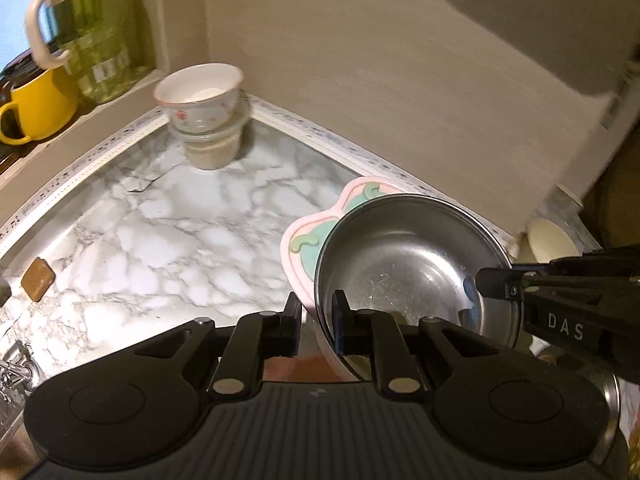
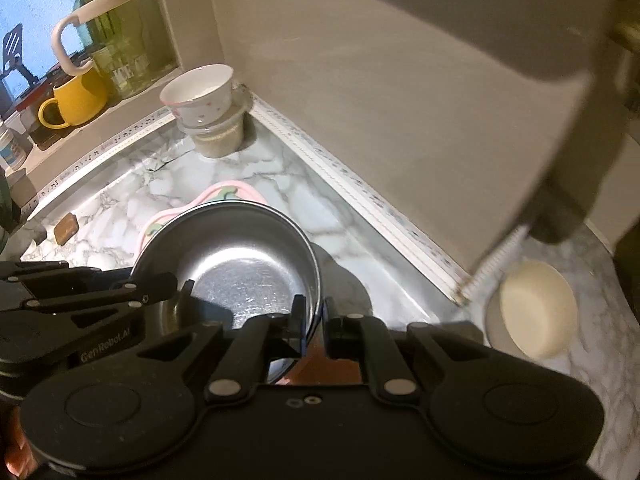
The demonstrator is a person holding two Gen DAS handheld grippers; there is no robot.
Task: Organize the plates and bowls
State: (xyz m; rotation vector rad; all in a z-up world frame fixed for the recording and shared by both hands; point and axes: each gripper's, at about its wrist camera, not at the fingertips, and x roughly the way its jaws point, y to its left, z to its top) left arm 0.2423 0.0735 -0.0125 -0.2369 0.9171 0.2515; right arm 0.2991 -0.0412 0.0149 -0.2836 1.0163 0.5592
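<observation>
A marble-patterned counter (image 1: 160, 240) fills a corner; plain beige walls (image 1: 360, 80) rise on two sides, with a white patterned strip (image 1: 100, 152) along their foot; at the left a window ledge (image 2: 100, 128) carries a yellow mug (image 2: 76, 98) and a green glass jar (image 2: 116, 52); pale blue daylight shows through the window (image 2: 36, 12) behind.

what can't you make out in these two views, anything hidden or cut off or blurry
- Pink plate: mostly covered by the steel bowl in both views; whether they touch is unclear.
- Cream bowl: blurred in the right wrist view, half hidden by the wall corner in the left.
- What the floral cup sits on: too soft to identify.
- Left tongs and right tongs: bowl underside hidden by their bodies.
</observation>
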